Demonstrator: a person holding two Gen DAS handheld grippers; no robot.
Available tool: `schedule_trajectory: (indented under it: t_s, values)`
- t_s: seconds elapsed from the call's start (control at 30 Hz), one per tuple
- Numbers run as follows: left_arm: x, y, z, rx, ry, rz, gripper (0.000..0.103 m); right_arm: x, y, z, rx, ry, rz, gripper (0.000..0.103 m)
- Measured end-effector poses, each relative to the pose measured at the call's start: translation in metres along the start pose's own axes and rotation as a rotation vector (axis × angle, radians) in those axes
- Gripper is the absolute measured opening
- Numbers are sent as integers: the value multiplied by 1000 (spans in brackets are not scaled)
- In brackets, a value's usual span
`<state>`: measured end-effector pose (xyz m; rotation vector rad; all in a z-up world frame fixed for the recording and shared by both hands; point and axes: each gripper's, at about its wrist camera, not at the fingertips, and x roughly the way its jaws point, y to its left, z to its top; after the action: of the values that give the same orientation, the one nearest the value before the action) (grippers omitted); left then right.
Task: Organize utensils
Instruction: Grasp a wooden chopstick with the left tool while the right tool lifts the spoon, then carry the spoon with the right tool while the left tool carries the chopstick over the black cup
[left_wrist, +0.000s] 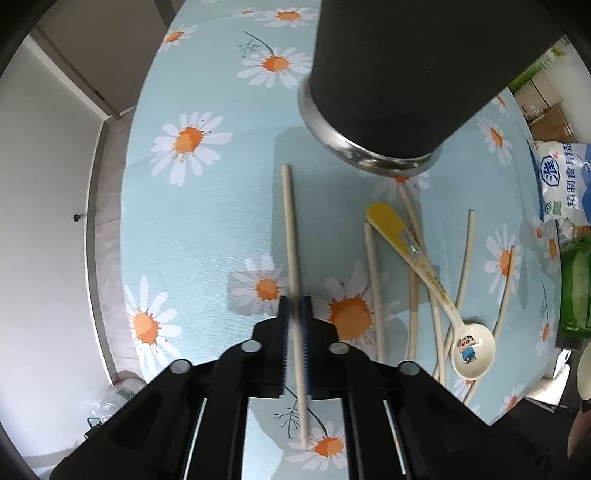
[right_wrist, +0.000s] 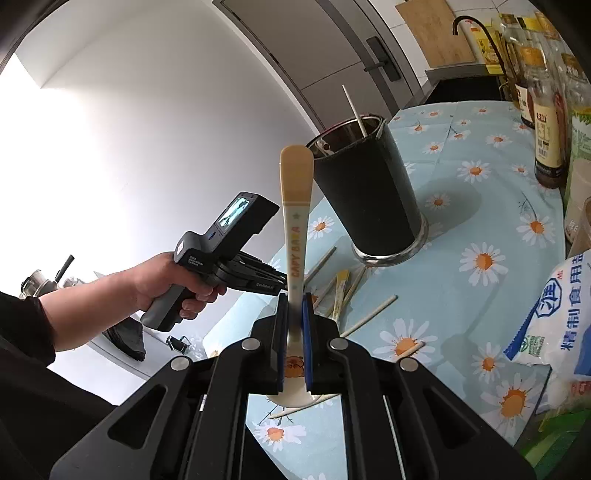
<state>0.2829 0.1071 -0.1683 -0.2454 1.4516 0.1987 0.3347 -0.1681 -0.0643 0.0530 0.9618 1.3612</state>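
Blue pads of the left tool (left_wrist: 295, 306) are pinched together on a pale chopstick (left_wrist: 291, 236), which runs straight up the view between them, its far end near the holder's base and its near end over a daisy on the tabletop (left_wrist: 207, 229). This tool points down at the cloth, and from the right wrist view a hand (right_wrist: 166, 284) grips its pistol handle with the forearm level, a dark sleeve behind.

Right of that chopstick lie 5 or so more chopsticks (left_wrist: 375, 291), loosely crossed, with a cartoon spoon (left_wrist: 436, 288) over them: yellow handle end toward the holder, white bowl with a small printed figure nearest the camera.

Pads of the right tool (right_wrist: 295, 317) are clamped on the neck of a cream spoon (right_wrist: 295, 221), which stands upright, its bowl below the pads and its tan handle end up beside the holder's rim. Orange letters run along the handle.

Beyond it stands the black cylindrical holder (right_wrist: 365, 192) on a steel base, 1 thin white stick (right_wrist: 354, 110) leaning out of it. A salt bag (right_wrist: 554, 317) lies at the tabletop's right edge, sauce bottles (right_wrist: 546, 122) behind.
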Motion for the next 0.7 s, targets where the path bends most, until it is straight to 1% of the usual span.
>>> schedule_trajectory:
  t_s: [0.1, 0.27, 0.47, 0.6, 0.67, 0.7]
  values:
    - [1, 5, -2, -19, -4, -18, 4, 4, -1, 2, -2, 5, 5, 8]
    - [-1, 9, -6, -31, -14, -26, 3, 7, -5, 7, 10, 1, 21, 8]
    - [-17, 17, -10, -62, -59, -33, 3, 13, 0, 14, -3, 0, 23, 8]
    - [-32, 23, -22, -88, -111, -66, 3, 15, 1, 18, 1, -11, 37, 8]
    - [-39, 24, -26, -92, -146, -73, 3, 17, 5, 20, -30, -18, 6, 8]
    - [-44, 26, -30, -108, -170, -87, 3, 18, 6, 20, -37, -18, 4, 8]
